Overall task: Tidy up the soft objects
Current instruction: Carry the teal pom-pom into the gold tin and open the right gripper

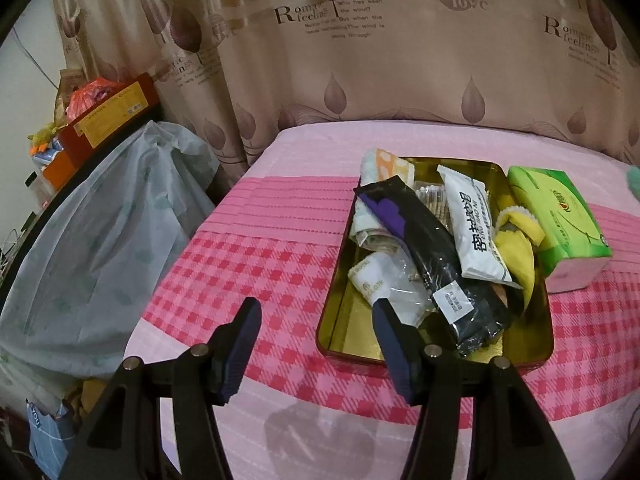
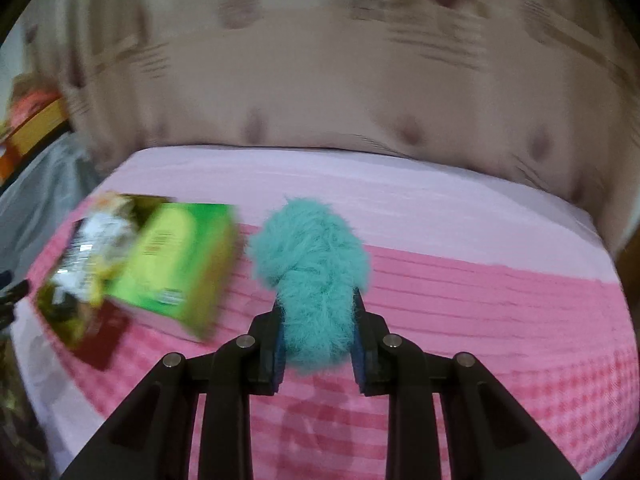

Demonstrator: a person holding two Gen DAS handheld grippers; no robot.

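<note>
teal plush held in transit beside a filled tin

right gripper (image 2: 318,344), closed on a fluffy teal plush (image 2: 310,268); fingers pressed into the fur on both flanks, pile bulging out above and ahead toward 12 o'clock. clamped at the lower end, probably so that the bulk hangs clear of the pink checked bedspread (image 2: 460,300). whole right wrist view smeared, suggesting motion; direction not determinable.

green tissue pack (image 2: 176,264) at 9 o'clock of the plush, apart from it. same pack in the left wrist view (image 1: 560,216) lying just outside the right wall of the gold tin (image 1: 340,320), seemingly touching the rim. sliver of teal at the far right edge of the left wrist view, likely the plush (image 1: 634,184), at 3 o'clock of the tin and well apart.

tin contents heaped and overlapping: black packet (image 1: 436,256) laid diagonally on top, white sachet (image 1: 474,224), yellow cloth (image 1: 516,248), folded patterned cloth (image 1: 380,168) at the far-left corner. little bare floor left except the near-left corner, so likely a tight fit for anything bulky.

left gripper (image 1: 316,340), fingers spread wide, nothing between them; right fingertip overlapping the near edge of the tin, left one over the bedspread. likely kept ready to steady the tin or shift packets.

patterned curtain (image 1: 360,60) behind the bed.
</note>
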